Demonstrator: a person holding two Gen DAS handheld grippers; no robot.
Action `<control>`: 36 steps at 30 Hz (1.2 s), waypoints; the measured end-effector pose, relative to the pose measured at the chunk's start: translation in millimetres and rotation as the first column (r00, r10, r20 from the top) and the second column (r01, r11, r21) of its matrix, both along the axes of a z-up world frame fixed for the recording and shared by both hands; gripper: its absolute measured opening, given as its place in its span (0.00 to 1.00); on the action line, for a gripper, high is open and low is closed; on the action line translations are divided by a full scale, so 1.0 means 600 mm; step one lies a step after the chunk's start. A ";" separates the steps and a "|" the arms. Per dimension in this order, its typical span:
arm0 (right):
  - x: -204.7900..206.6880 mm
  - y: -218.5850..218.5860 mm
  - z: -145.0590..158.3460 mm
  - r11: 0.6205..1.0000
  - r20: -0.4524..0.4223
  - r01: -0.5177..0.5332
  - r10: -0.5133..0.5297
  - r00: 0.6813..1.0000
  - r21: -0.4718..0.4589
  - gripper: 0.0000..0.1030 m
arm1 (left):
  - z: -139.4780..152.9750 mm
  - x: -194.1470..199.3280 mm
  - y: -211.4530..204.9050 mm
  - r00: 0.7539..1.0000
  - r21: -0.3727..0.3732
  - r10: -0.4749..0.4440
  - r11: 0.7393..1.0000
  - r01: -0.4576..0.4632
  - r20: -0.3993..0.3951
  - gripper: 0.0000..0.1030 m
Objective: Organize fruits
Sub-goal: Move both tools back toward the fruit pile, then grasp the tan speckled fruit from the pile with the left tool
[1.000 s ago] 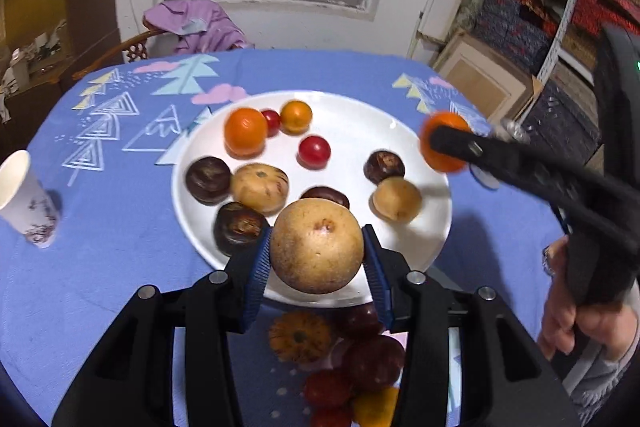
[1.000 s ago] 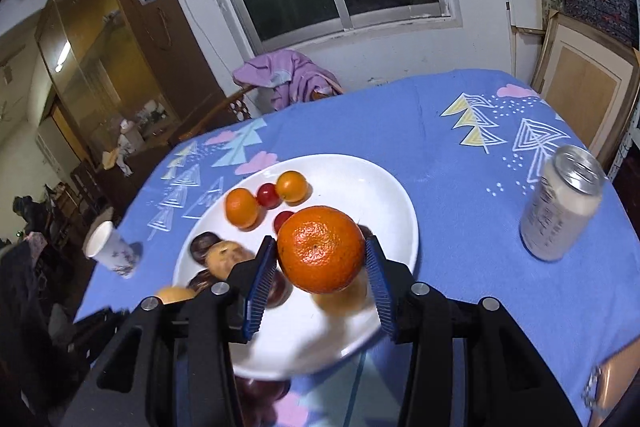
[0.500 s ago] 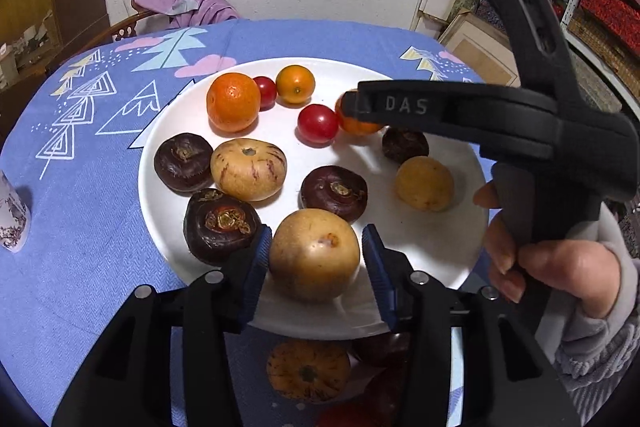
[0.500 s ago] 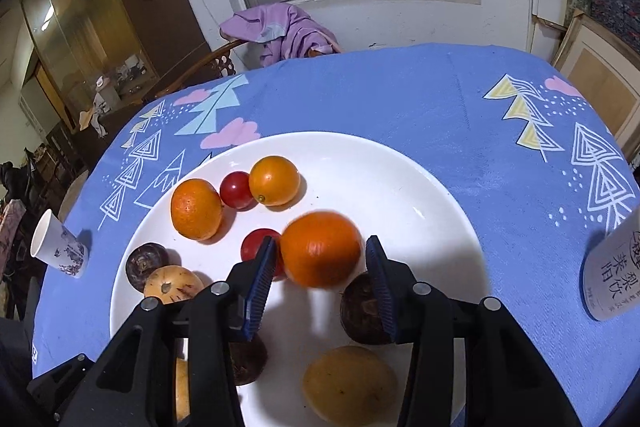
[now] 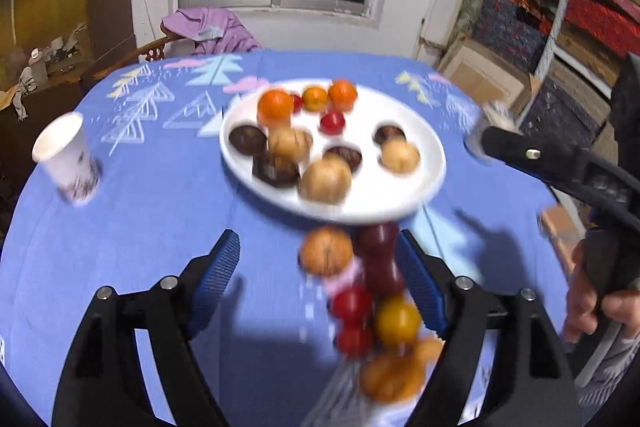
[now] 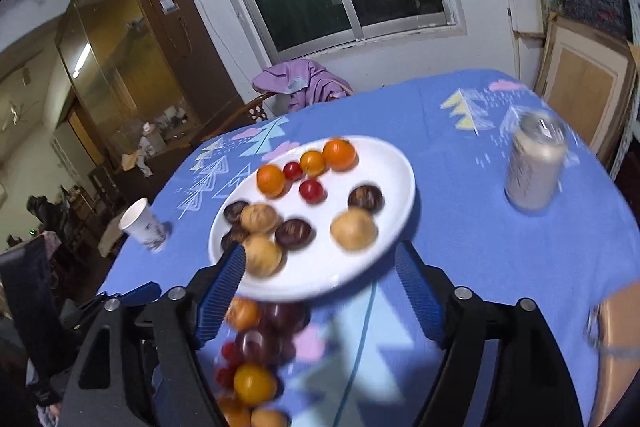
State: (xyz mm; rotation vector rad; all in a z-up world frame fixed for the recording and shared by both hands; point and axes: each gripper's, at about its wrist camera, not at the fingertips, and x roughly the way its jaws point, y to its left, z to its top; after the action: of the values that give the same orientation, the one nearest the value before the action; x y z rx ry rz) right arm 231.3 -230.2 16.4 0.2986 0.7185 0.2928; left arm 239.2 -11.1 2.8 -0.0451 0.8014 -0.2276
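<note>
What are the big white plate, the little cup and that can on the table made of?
White plate: probably glazed ceramic, going by its smooth, evenly white surface, though melamine is possible. Cup: likely paper, matte white with a faint printed pattern. Can: looks like aluminium, with a silvery metallic top; its label is blurred.

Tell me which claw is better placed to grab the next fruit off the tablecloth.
Left, probably. The left claw is open with the loose fruit pile between its fingers. The right claw is open too, but sits mostly over the plate.
</note>
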 end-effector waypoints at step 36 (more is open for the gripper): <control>-0.046 -0.085 -0.075 0.982 -0.133 0.078 -0.056 0.990 0.172 0.77 | -0.055 -0.118 0.098 0.998 0.002 0.011 1.000 -0.011 -0.055 0.86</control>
State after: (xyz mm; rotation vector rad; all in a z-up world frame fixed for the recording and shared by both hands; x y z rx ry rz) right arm 203.8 -280.9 -28.6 0.5134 0.8085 0.2755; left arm 168.2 47.5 -30.2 -0.0546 0.8559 -0.2162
